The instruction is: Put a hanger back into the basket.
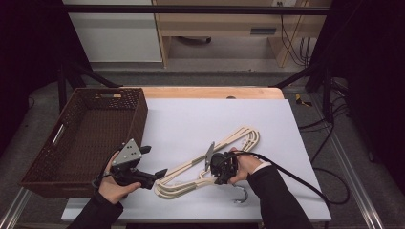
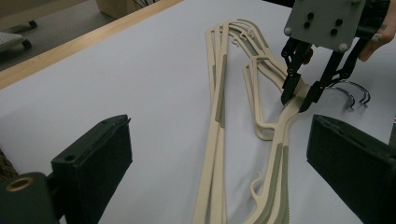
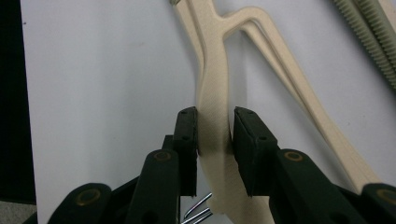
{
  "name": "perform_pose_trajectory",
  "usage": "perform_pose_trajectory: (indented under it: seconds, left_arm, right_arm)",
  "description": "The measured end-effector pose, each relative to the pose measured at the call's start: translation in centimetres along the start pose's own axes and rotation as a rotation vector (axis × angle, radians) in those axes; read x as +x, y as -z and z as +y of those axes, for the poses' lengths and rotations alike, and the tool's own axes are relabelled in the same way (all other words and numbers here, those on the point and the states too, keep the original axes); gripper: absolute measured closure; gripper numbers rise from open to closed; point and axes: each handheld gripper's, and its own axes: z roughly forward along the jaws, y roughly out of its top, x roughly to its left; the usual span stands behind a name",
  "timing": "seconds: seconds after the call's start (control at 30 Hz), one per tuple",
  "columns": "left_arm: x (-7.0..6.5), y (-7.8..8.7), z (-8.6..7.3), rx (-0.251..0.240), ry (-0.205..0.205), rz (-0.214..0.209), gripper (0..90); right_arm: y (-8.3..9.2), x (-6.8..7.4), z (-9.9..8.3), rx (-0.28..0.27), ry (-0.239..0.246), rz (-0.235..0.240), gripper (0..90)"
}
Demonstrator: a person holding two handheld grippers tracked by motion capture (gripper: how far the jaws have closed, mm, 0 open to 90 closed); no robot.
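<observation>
Cream hangers [image 3: 212, 107] | right gripper [image 3: 215, 135] pinches neck (seemingly stacked) | left gripper [image 2: 219, 154] spread

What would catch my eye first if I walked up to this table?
Probably the cream hangers, stacked on the white table right of its middle, their metal hooks pointing at the person. The right tool is clamped on the hangers' neck, while the left tool hovers open at their other end. A dark woven basket sits at the table's left edge.
</observation>
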Motion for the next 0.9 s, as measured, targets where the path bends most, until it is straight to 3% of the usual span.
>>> perform_pose_trajectory:
  seconds: [0.23,0.63,0.9]
  left_arm:
    - [-0.03,-0.03,-0.01,0.001,0.000,-0.001,6.1]
    - [-0.09,-0.12,-0.02,0.007,-0.003,-0.002,6.1]
    - [-0.09,-0.03,0.02,0.002,-0.001,0.002,6.3]
  right_arm:
    - [0.17,0.01,0.06,0.014,-0.033,0.009,73.1]
    - [0.04,-0.05,0.17,0.023,-0.014,0.005,73.5]
    - [0.36,0.02,0.37,0.022,-0.046,-0.017,73.6]
